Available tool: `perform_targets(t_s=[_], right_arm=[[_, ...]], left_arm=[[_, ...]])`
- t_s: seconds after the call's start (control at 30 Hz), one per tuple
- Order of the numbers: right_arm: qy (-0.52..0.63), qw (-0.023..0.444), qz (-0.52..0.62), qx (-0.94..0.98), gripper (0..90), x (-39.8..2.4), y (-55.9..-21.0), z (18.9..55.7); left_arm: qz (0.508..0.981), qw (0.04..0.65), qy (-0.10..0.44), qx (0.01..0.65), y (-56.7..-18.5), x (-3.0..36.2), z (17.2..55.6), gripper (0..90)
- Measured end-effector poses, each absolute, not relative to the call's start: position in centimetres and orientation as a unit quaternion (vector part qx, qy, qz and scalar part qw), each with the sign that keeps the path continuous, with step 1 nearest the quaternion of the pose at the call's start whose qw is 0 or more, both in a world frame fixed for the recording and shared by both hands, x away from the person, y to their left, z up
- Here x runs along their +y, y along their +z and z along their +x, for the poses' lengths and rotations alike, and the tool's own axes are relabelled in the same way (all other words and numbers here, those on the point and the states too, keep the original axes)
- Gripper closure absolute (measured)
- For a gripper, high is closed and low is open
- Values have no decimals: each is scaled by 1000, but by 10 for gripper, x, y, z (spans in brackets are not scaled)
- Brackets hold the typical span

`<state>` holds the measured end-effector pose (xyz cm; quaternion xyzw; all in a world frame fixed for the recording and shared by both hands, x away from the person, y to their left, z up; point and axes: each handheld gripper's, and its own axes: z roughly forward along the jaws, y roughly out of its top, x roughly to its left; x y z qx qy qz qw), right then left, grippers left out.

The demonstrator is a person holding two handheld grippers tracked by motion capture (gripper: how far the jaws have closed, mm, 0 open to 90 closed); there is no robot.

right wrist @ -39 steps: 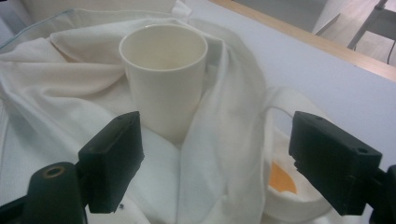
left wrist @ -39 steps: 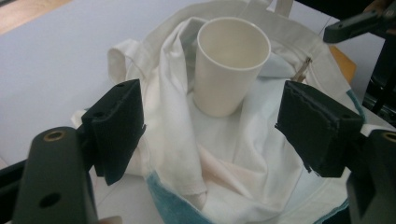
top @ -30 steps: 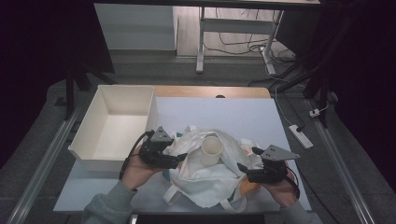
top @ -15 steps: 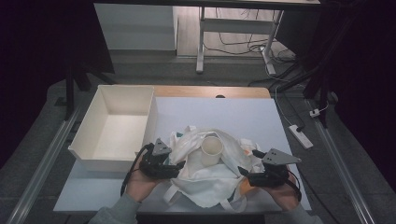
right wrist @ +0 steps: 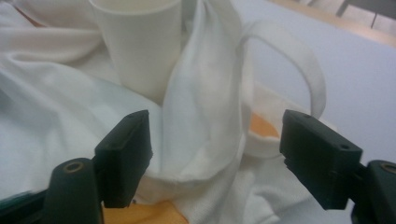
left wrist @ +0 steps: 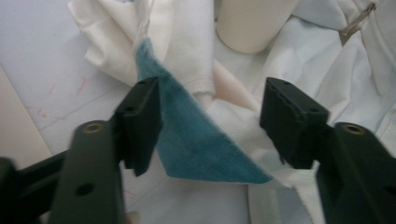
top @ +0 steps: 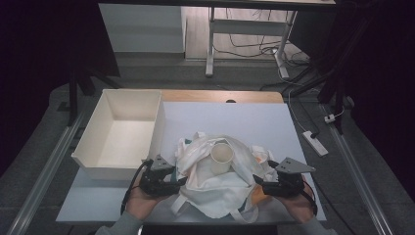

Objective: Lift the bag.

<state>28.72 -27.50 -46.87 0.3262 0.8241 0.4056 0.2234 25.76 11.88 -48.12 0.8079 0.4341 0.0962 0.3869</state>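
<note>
— Both hands have slid back toward the near edge, and the left gripper (top: 182,180) has dropped lower, right down at the cloth pile (top: 215,188). Both sets of jaws have just been closing a bit.

— Are they holding anything yet?

— No. The left jaws stand apart with a blue cloth (left wrist: 196,135) corner between them, touching one pad only. The right gripper (top: 258,182) is apart too, with a white fold (right wrist: 201,121) in the gap, not pinched.

— Where's the pile?

— On the mat, near the front, with a cup (top: 221,157) sitting on top. The box (top: 93,139) to the left has nothing in it.

— So not much is done?

— I think it's just the start. Both grabs are still to come, and the cloths are all bunched up.
</note>
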Motion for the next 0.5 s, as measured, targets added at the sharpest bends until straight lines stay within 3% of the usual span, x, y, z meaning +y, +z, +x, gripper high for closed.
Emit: perform_targets(t_s=[0.13, 0.27, 0.37, 0.5], right_arm=[[387, 214, 344, 828, 349, -274, -477, 291], [367, 176, 367, 837, 600, -277, -480, 296], [345, 164, 367, 848, 761, -277, -482, 297], [339, 175, 340, 860, 854, -273, -475, 292]], left_arm=[[810, 381, 90, 436, -485, 120, 260, 588], [820, 373, 77, 426, -487, 119, 261, 720], [824, 374, 76, 418, -487, 120, 261, 771], [824, 381, 91, 409, -482, 119, 259, 802]])
